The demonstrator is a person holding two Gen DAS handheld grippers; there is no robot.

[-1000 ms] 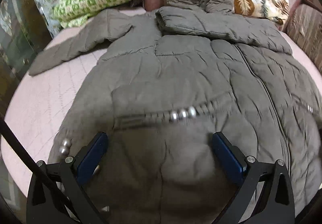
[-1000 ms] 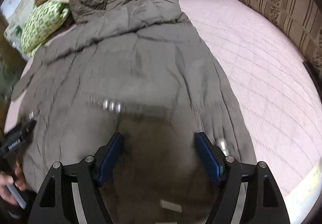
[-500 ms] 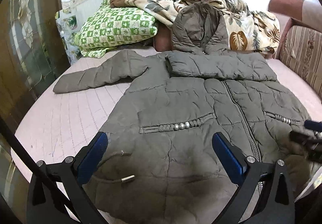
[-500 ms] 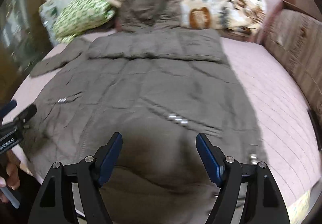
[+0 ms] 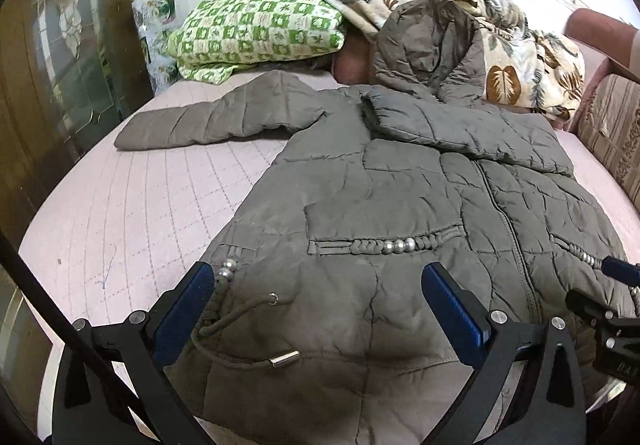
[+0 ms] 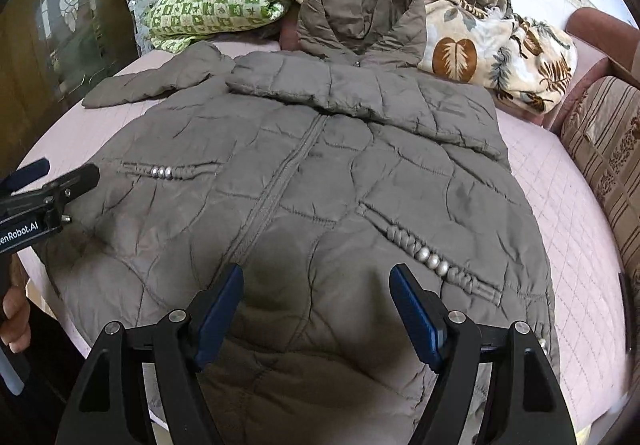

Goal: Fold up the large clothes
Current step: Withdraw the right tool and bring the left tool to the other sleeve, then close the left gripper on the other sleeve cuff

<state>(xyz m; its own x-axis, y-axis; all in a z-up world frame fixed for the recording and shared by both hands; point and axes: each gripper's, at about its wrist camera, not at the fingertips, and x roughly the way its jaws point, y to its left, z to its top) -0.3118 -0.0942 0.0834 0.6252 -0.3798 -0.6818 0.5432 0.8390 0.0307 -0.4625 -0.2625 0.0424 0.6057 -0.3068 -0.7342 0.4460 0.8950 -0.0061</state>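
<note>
A large grey-brown quilted hooded coat (image 5: 400, 185) (image 6: 320, 173) lies front up on the pink bed, zip closed. Its hood (image 6: 360, 13) rests against the bedding at the far end. One sleeve (image 5: 216, 117) stretches out to the left; the other sleeve (image 6: 360, 97) is folded across the chest. My left gripper (image 5: 316, 285) hovers open above the coat's left hem, near a drawstring with a metal tip (image 5: 284, 357). My right gripper (image 6: 316, 285) hovers open above the lower middle of the coat, beside the beaded pocket trim (image 6: 432, 261). Neither holds fabric.
The pink quilted mattress (image 5: 132, 213) (image 6: 560, 205) lies bare left and right of the coat. A green checked pillow (image 5: 256, 29) and a leaf-print blanket (image 6: 480, 45) are piled at the far end. A striped sofa cushion (image 6: 600, 149) borders the right; a dark glazed door (image 5: 60, 45) the left.
Both grippers have drawn back and lifted away from the coat, so more of the coat and bed shows. Both views have rolled level. The jaws stay open as before.
</note>
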